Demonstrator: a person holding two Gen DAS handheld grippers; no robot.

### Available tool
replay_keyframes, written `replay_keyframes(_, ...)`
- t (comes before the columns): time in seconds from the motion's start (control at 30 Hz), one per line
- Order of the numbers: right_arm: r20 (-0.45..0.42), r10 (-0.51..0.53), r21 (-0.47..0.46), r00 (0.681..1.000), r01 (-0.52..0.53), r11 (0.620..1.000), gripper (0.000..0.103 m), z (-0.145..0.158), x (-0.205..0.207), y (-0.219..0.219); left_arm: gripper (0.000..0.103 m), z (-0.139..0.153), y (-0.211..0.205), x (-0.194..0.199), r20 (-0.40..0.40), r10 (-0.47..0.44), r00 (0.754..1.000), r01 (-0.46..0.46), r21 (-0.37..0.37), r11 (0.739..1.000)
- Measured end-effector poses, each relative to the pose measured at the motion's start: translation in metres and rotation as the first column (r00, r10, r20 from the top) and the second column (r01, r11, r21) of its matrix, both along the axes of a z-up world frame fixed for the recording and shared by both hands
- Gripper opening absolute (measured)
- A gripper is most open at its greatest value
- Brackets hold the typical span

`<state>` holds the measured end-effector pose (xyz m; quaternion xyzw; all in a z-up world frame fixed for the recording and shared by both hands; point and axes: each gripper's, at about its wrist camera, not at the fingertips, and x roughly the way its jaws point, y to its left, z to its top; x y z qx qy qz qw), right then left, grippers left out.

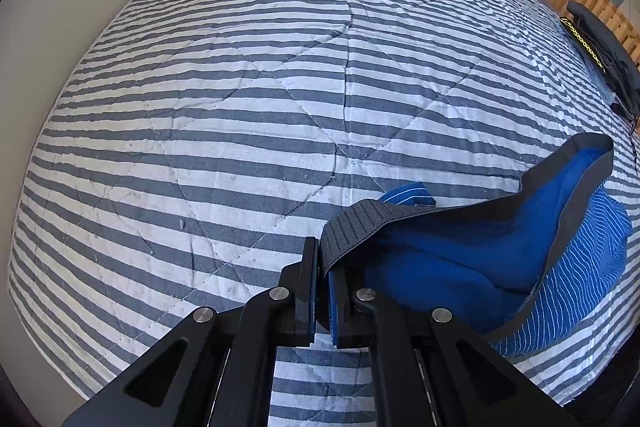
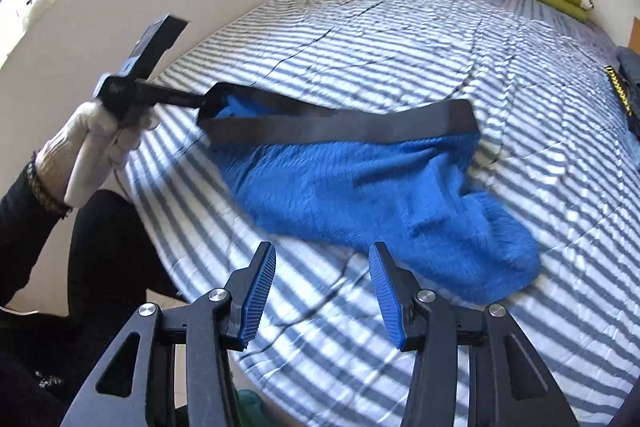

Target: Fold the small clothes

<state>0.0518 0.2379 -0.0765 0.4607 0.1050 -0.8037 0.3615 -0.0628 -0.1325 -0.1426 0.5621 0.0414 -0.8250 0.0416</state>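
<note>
Barely begun. Blue shorts (image 2: 360,195) spread unfolded on the striped quilt (image 2: 400,47), lifted at one end. Left gripper (image 1: 323,291) clamped on the grey waistband (image 2: 340,125); right gripper (image 2: 322,291) spread apart, empty, above the quilt's near edge. All folds left.

We see the blue underwear (image 2: 360,195) as soft knit cloth with thin pale stripes and a matt, ribbed grey elastic waistband (image 2: 344,127). The left gripper (image 1: 323,279) and right gripper (image 2: 322,291) look like matt black plastic with shiny metal rivets and ridged blue rubbery pads (image 2: 260,297). The bedspread (image 1: 240,99) is quilted, slightly crinkled striped cotton-like cloth.
</note>
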Motion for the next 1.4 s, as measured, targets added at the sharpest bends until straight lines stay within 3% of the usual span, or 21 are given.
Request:
replay_keyframes(0.1, -0.034, -0.094, 0.011, 0.995, 0.094, 0.995, 0.045, 0.002, -0.047, 0.008, 0.005, 0.000, -0.001, -0.003, 0.005, -0.004, 1.000, 0.004, 0.001, 1.000)
replay_keyframes(0.2, 0.008, -0.153, -0.001, 0.988, 0.153, 0.988, 0.045, -0.007, -0.092, 0.010, 0.005, -0.001, 0.002, -0.005, 0.015, -0.013, 1.000, 0.013, -0.010, 1.000)
replay_keyframes(0.4, 0.092, -0.127, -0.007, 0.988, 0.128, 0.992, 0.045, -0.037, -0.130, -0.011, 0.005, 0.003, 0.002, -0.011, 0.021, -0.022, 1.000, 0.023, -0.015, 1.000)
replay_keyframes(0.43, 0.105, -0.128, -0.014, 0.986, 0.130, 0.991, 0.042, -0.040, -0.131, -0.014, 0.005, 0.005, 0.002, -0.013, 0.021, -0.023, 1.000, 0.023, -0.010, 1.000)
replay_keyframes(0.47, 0.119, -0.127, -0.034, 0.985, 0.131, 0.991, 0.024, -0.041, -0.132, -0.013, 0.005, 0.008, 0.002, -0.015, 0.019, -0.025, 0.999, 0.025, -0.008, 1.000)
replay_keyframes(0.53, 0.153, -0.125, -0.077, 0.980, 0.138, 0.988, 0.006, -0.041, -0.134, -0.010, 0.005, 0.014, 0.003, -0.023, 0.015, -0.030, 0.999, 0.030, -0.009, 0.999)
replay_keyframes(0.7, 0.089, -0.170, -0.125, 0.981, 0.180, 0.976, 0.005, -0.014, -0.128, 0.015, 0.005, 0.032, 0.016, -0.061, -0.012, -0.049, 0.999, 0.049, 0.009, 0.999)
replay_keyframes(0.77, 0.054, -0.219, -0.135, 0.974, 0.224, 0.965, 0.004, -0.001, -0.129, 0.035, 0.021, 0.037, 0.023, -0.082, -0.007, -0.063, 0.998, 0.063, 0.062, 0.996)
replay_keyframes(0.83, 0.007, -0.303, -0.120, 0.953, 0.301, 0.946, 0.004, 0.010, -0.136, 0.059, 0.043, 0.044, 0.033, -0.096, -0.036, -0.069, 0.997, 0.072, 0.079, 0.994)
replay_keyframes(0.9, -0.016, -0.369, -0.104, 0.929, 0.365, 0.925, 0.004, 0.013, -0.146, 0.081, 0.045, 0.047, 0.043, -0.106, -0.055, -0.095, 0.994, 0.099, 0.074, 0.992)
replay_keyframes(1.03, 0.018, -0.410, -0.088, 0.912, 0.410, 0.908, 0.004, 0.004, -0.165, 0.106, 0.049, 0.040, 0.048, -0.115, -0.051, -0.114, 0.992, 0.119, 0.096, 0.988)
replay_keyframes(1.1, 0.030, -0.405, -0.071, 0.914, 0.406, 0.911, 0.004, -0.004, -0.171, 0.107, 0.051, 0.037, 0.045, -0.115, -0.049, -0.105, 0.993, 0.109, 0.100, 0.989)
replay_keyframes(1.2, 0.047, -0.414, -0.064, 0.909, 0.416, 0.907, 0.004, -0.015, -0.183, 0.107, 0.066, 0.032, 0.035, -0.121, -0.023, -0.087, 0.996, 0.089, 0.132, 0.987)
replay_keyframes(1.23, 0.049, -0.423, -0.059, 0.905, 0.426, 0.903, 0.004, -0.019, -0.189, 0.106, 0.067, 0.031, 0.034, -0.126, -0.005, -0.078, 0.997, 0.078, 0.127, 0.989)
replay_keyframes(1.3, 0.047, -0.436, -0.053, 0.899, 0.438, 0.897, 0.004, -0.024, -0.198, 0.106, 0.067, 0.031, 0.028, -0.135, 0.021, -0.077, 0.997, 0.071, 0.199, 0.977)
replay_keyframes(1.33, 0.041, -0.441, -0.041, 0.897, 0.442, 0.896, 0.004, -0.026, -0.203, 0.104, 0.067, 0.036, 0.026, -0.138, 0.007, -0.074, 0.997, 0.071, 0.233, 0.970)
replay_keyframes(1.4, 0.012, -0.452, 0.006, 0.892, 0.452, 0.892, 0.004, -0.032, -0.211, 0.098, 0.067, 0.048, 0.022, -0.141, -0.034, -0.074, 0.997, 0.080, 0.225, 0.971)
